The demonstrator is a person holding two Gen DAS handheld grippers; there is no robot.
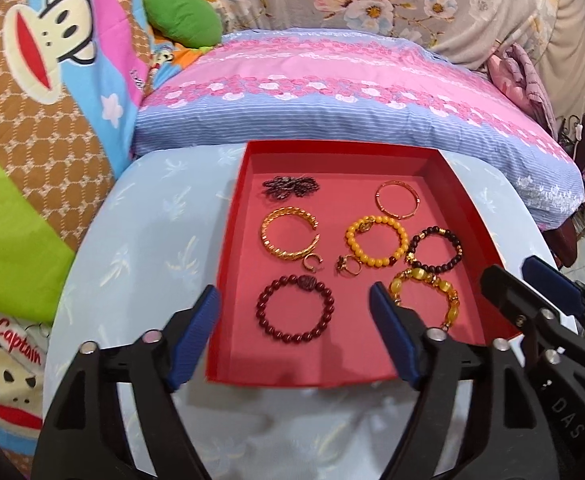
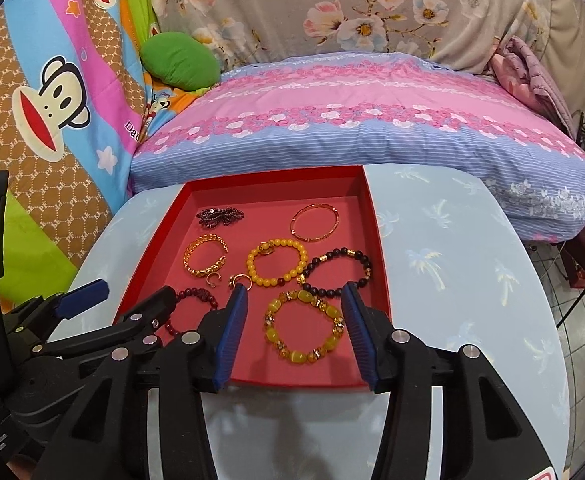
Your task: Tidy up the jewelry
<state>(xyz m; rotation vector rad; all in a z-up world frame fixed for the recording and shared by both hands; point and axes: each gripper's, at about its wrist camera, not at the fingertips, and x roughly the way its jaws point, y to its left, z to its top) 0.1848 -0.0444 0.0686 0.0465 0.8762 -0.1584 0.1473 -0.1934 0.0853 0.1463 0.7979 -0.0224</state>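
Here, from the left wrist, the left gripper hangs wide open and empty above the dark red bead bracelet, which lies flat at six o'clock in the red tray, likely spaced from its neighbours for tidiness; the right gripper's tip cuts in at four o'clock. From the right wrist, the right gripper stands about half open, holding nothing, framing the yellow bracelet; the left gripper's arm hides most of the dark red bracelet.
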